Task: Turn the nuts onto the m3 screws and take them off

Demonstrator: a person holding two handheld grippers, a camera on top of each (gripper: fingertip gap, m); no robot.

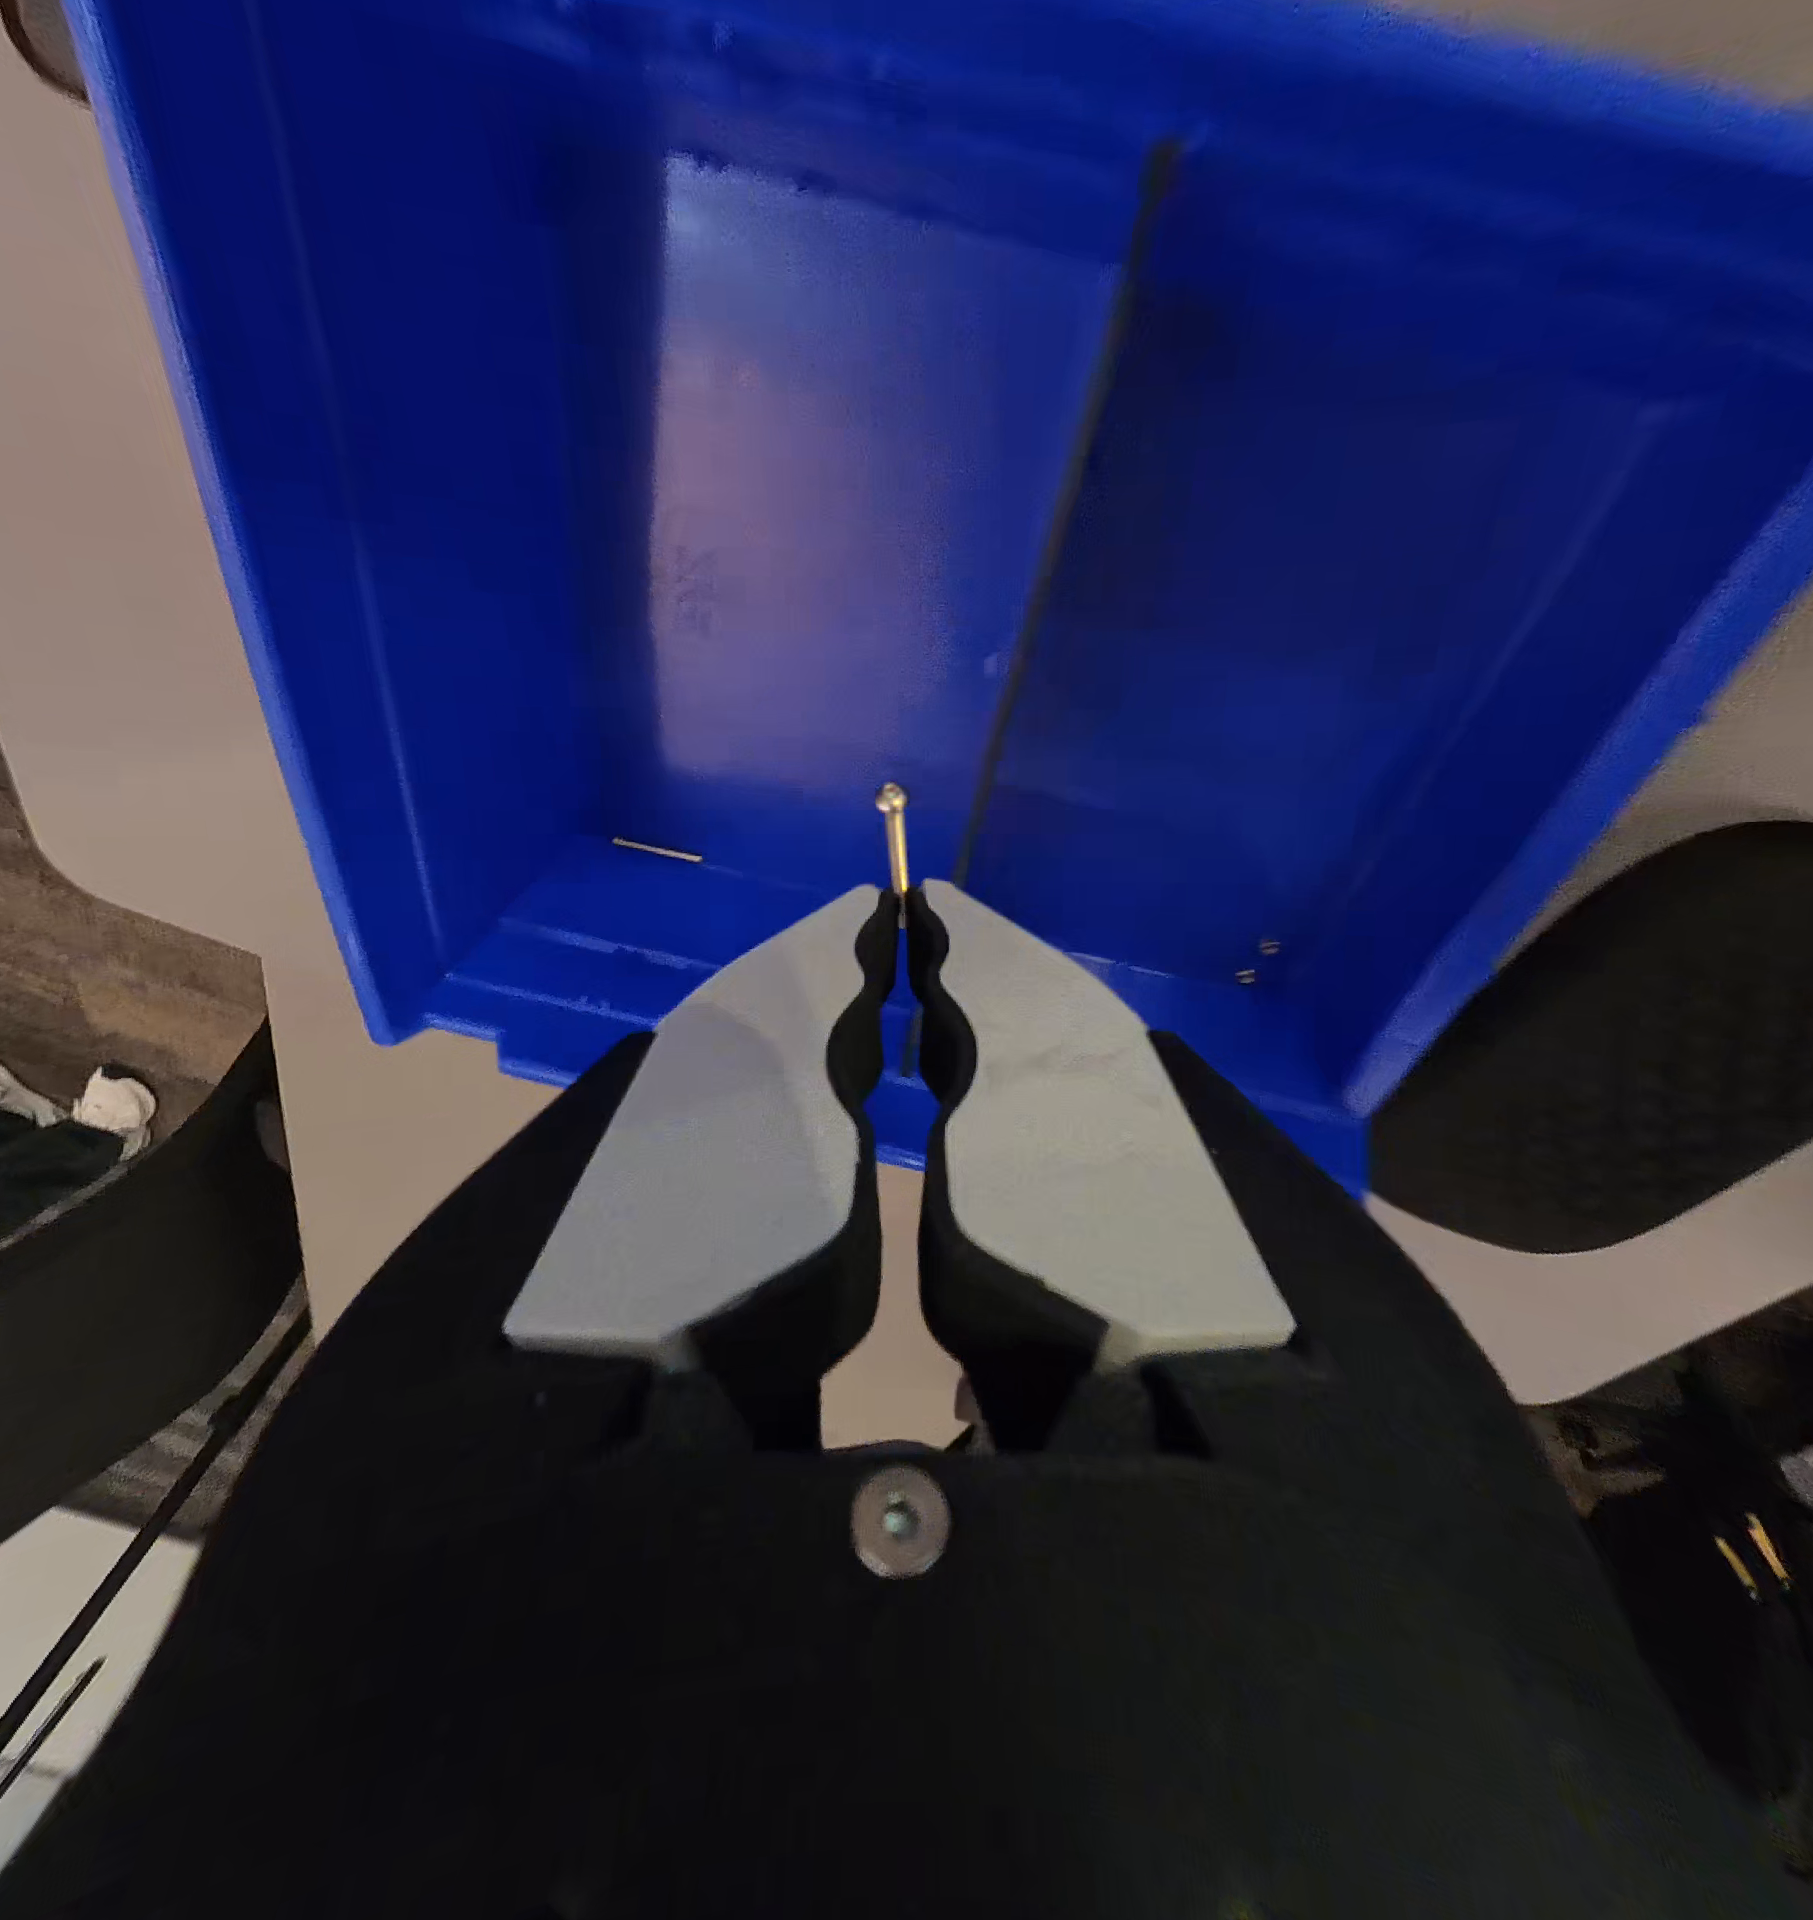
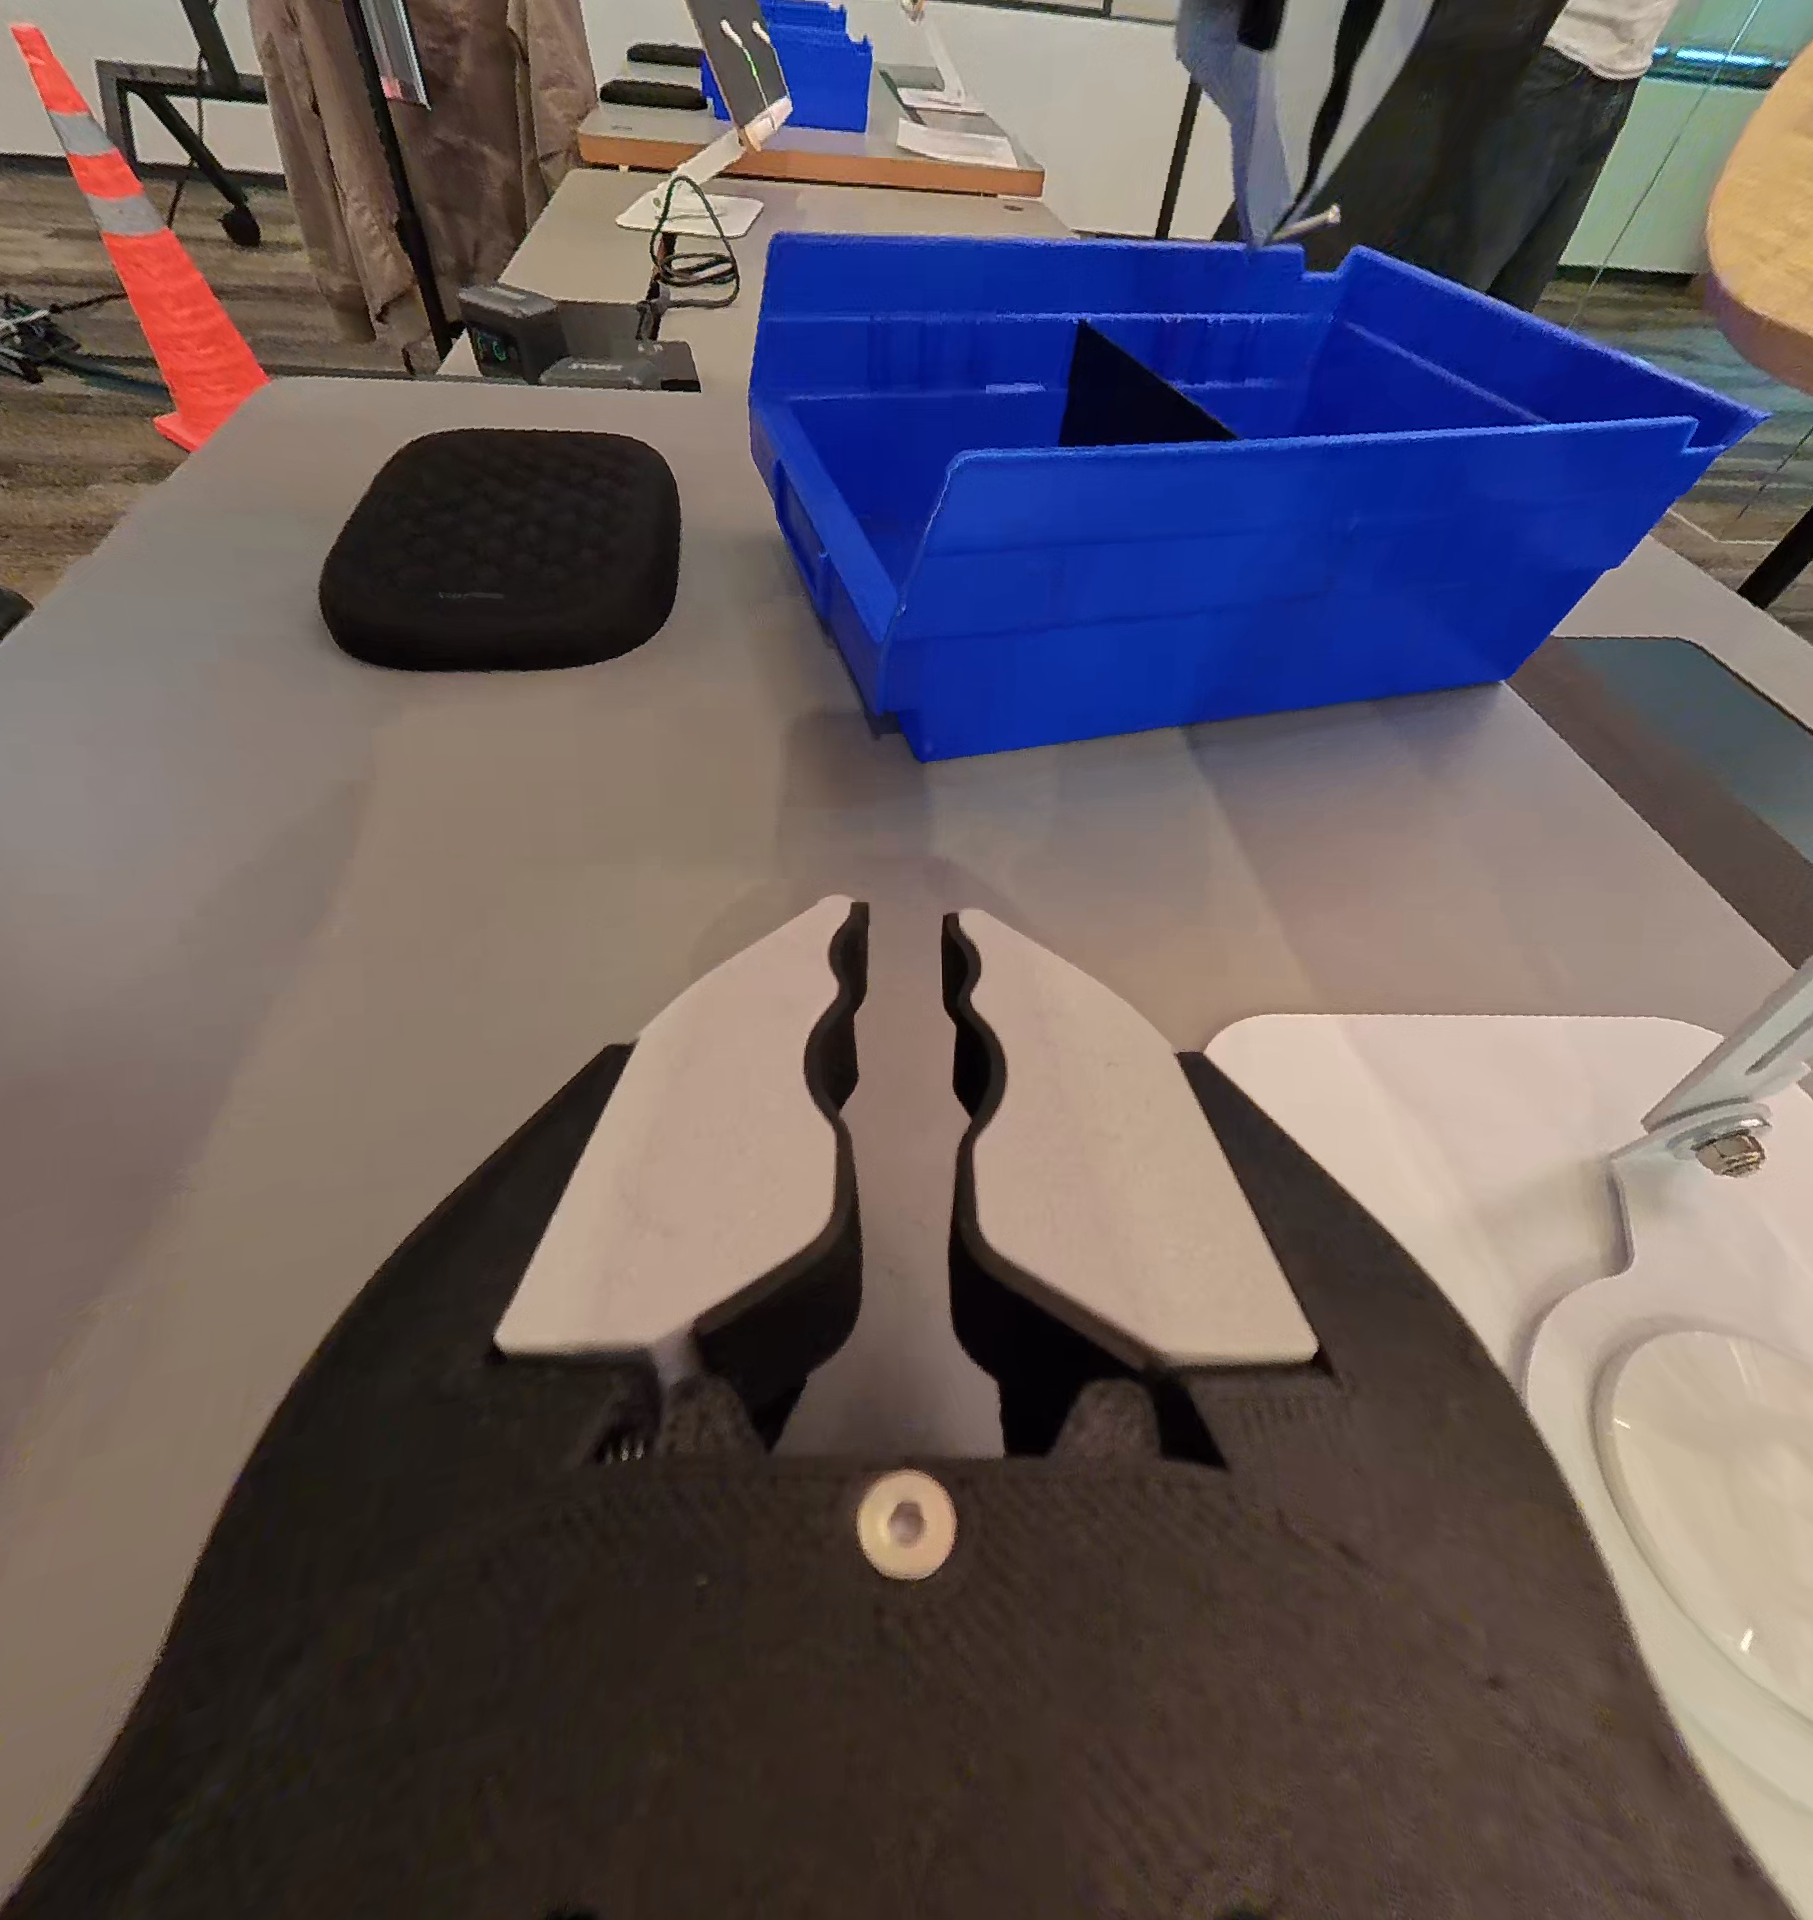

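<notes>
My left gripper (image 1: 902, 902) is shut on a small silver screw (image 1: 895, 836), pinched by its shank at the fingertips with the head pointing away. It hangs over the blue bin (image 1: 362, 520), above the left compartment near the black divider (image 1: 1068, 499). A thin metal pin (image 1: 658, 850) lies in that compartment, and two small screws (image 1: 1257, 961) lie in the right one. In the right wrist view the left gripper (image 2: 1257, 223) shows above the far rim of the bin (image 2: 1245, 582) with the screw (image 2: 1309, 220). My right gripper (image 2: 904, 920) is open and empty, low over the grey table (image 2: 466, 883).
A black cushion pad (image 2: 502, 545) lies left of the bin and also shows in the left wrist view (image 1: 1629, 1029). A white lamp base with a lens (image 2: 1504, 1195) sits at the right front. An orange cone (image 2: 143, 239) and a person (image 2: 1484, 125) are beyond the table. About 30 centimeters separates my left fingertips from my right. From my left tips it is roughly 15 centimeters to the thin metal pin (image 1: 658, 850); from my right, 40 centimeters.
</notes>
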